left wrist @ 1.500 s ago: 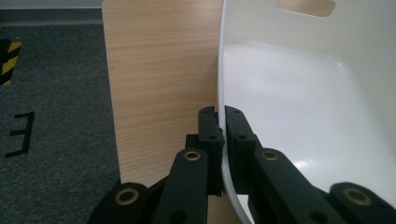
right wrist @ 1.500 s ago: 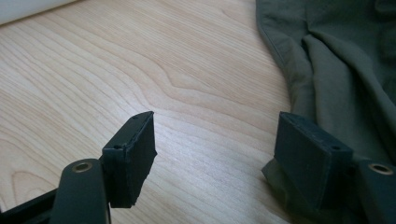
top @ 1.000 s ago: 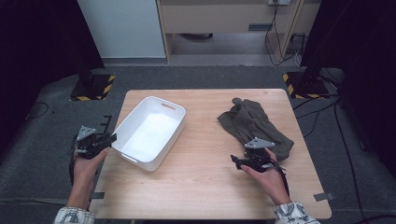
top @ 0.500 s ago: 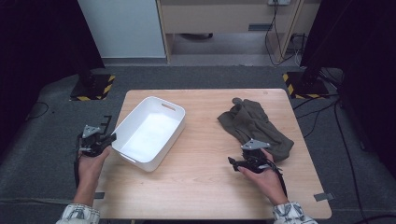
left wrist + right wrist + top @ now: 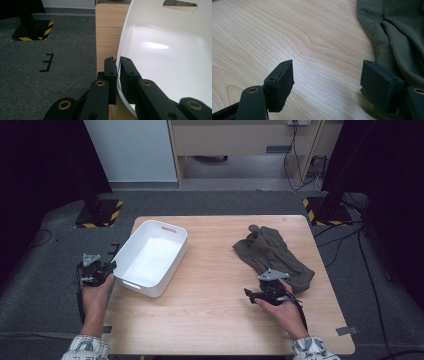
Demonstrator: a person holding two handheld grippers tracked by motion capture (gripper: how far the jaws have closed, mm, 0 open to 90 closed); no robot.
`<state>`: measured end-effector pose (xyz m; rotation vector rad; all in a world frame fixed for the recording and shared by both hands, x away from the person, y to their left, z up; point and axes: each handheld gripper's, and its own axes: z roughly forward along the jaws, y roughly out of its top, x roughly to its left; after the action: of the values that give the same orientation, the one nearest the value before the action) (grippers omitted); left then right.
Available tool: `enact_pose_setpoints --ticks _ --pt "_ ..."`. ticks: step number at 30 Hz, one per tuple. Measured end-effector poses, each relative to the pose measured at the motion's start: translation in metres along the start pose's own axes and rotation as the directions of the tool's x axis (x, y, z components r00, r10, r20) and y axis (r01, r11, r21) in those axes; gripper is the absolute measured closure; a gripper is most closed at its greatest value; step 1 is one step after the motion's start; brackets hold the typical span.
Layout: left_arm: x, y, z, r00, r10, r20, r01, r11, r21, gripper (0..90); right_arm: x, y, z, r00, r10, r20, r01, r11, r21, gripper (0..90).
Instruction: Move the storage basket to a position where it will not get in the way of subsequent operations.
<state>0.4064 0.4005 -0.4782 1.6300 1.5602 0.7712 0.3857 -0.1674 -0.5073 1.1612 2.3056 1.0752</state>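
A white plastic bin [image 5: 150, 260] stands at the left of the wooden table [image 5: 215, 305]. My left gripper [image 5: 107, 269] is at the bin's near left corner, and its jaws have just been closing. In the left gripper view the left gripper [image 5: 118, 60] is shut on the thin rim of the bin [image 5: 170, 57], one pad outside and one inside. An olive-green cloth [image 5: 272, 251] lies crumpled at the table's right. My right gripper [image 5: 248, 293] rests low over the wood beside the cloth's near edge. The right gripper [image 5: 327, 72] is open with only bare wood between its pads, the cloth [image 5: 397, 30] just beyond its right pad.
Grey carpet [image 5: 50, 290] surrounds the table, with black-and-yellow striped stand bases [image 5: 97, 215] at the back left and back right. The table's left edge runs just beside the bin. Bare wood spans the middle between bin and cloth.
The left gripper has edged up to the bin's corner and its jaws have come together on the rim. The right hand and the cloth have stayed put.
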Motion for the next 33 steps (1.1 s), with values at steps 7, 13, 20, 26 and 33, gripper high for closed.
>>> enact_pose_setpoints --ticks 7,13,20,26,33 --pt "0.003 -0.001 -0.004 0.9994 -0.015 -0.032 0.015 0.9999 0.002 83.8 0.0 0.0 0.0 1.0 0.001 -0.001 -0.001 1.0 0.0 26.6" --pt "0.007 -0.003 -0.007 0.9992 -0.027 -0.028 0.027 0.9996 0.001 83.7 0.0 0.0 -0.001 1.0 0.005 -0.003 -0.005 1.0 -0.001 26.6" --pt "0.007 -0.001 -0.02 0.9999 -0.001 -0.012 0.0 0.9983 -0.059 66.2 -0.002 0.001 -0.002 1.0 0.006 -0.005 -0.006 1.0 -0.008 23.2" --pt "-0.002 0.014 -0.042 0.9996 0.022 0.016 -0.02 0.9934 -0.112 48.8 -0.006 0.002 -0.006 0.9999 0.013 0.005 -0.013 0.999 -0.029 19.1" --pt "-0.037 0.03 -0.059 0.9927 0.053 0.108 -0.037 0.9888 -0.145 38.7 -0.016 0.008 -0.015 0.9999 0.008 0.009 -0.008 0.997 -0.079 29.2"
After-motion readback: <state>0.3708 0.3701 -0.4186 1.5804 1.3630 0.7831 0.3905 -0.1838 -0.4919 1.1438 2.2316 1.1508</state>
